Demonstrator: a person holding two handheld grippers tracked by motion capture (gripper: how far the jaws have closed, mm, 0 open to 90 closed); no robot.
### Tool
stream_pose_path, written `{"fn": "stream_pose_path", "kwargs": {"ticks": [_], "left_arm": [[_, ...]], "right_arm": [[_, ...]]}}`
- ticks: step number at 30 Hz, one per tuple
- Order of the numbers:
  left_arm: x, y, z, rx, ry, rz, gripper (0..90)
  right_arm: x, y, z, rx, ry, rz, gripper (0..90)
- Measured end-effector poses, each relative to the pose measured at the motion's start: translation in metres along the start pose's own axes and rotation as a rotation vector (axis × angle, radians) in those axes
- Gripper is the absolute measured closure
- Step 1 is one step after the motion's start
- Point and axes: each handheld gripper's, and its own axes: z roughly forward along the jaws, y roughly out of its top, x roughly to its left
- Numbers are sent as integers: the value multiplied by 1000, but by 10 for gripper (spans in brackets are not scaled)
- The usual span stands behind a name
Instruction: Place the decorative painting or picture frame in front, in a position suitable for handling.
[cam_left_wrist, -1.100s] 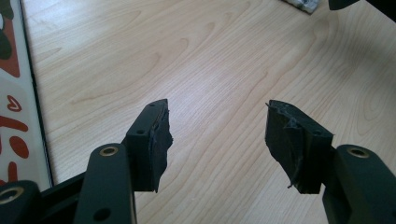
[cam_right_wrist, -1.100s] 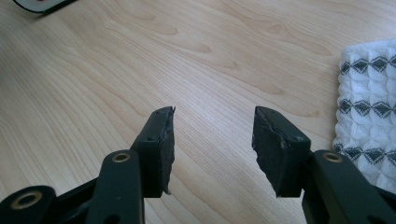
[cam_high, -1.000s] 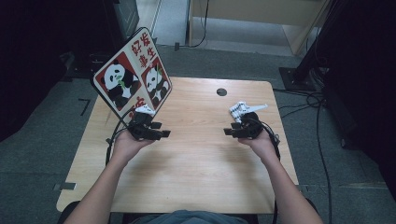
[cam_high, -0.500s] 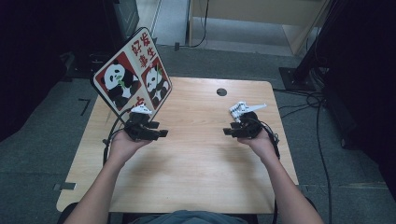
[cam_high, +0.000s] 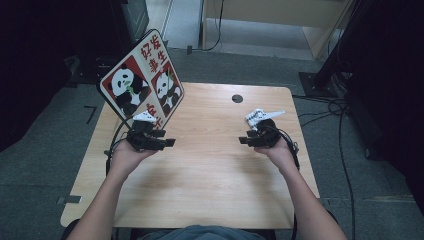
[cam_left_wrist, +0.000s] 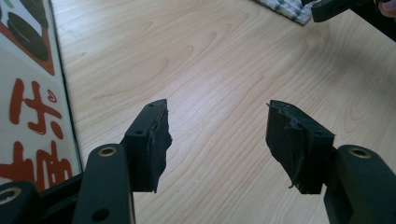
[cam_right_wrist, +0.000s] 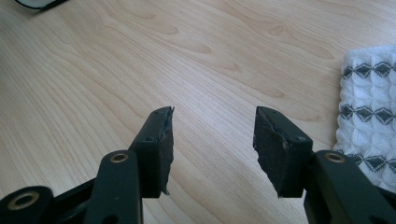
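My left gripper (cam_high: 159, 143) hovers over the left part of the wooden table (cam_high: 210, 195), just in front of a tilted panda sign (cam_high: 141, 85). In the left gripper view my left gripper (cam_left_wrist: 217, 109) is open with only bare wood between its jaws, and the sign (cam_left_wrist: 28, 107) runs along the left edge. My right gripper (cam_high: 248, 140) is held over the right part of the table, next to a white patterned cloth (cam_high: 258, 116). The right gripper (cam_right_wrist: 213, 114) is open and empty, with the cloth (cam_right_wrist: 369, 102) lying to its right.
A dark round hole (cam_high: 237, 98) sits near the table's far edge. The right gripper's black tip (cam_left_wrist: 334, 8) and the cloth (cam_left_wrist: 285, 9) show at the top of the left gripper view. Cables (cam_high: 330, 112) lie on the floor at the right.
My left gripper has drifted slightly to the left and toward the person. The right gripper has stayed in place.
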Motion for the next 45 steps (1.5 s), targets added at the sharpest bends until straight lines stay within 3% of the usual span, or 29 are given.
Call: {"fn": "stream_pose_path", "kwargs": {"ticks": [17, 26, 45], "left_arm": [[9, -10, -28, -49, 33, -40, 396], [12, -14, -41, -51, 56, -37, 396], [27, -29, -70, -89, 82, -103, 395]], "right_arm": [[4, 6, 8, 27, 7, -17, 487], [6, 9, 12, 35, 11, -27, 485], [9, 13, 17, 48, 22, -39, 484]]}}
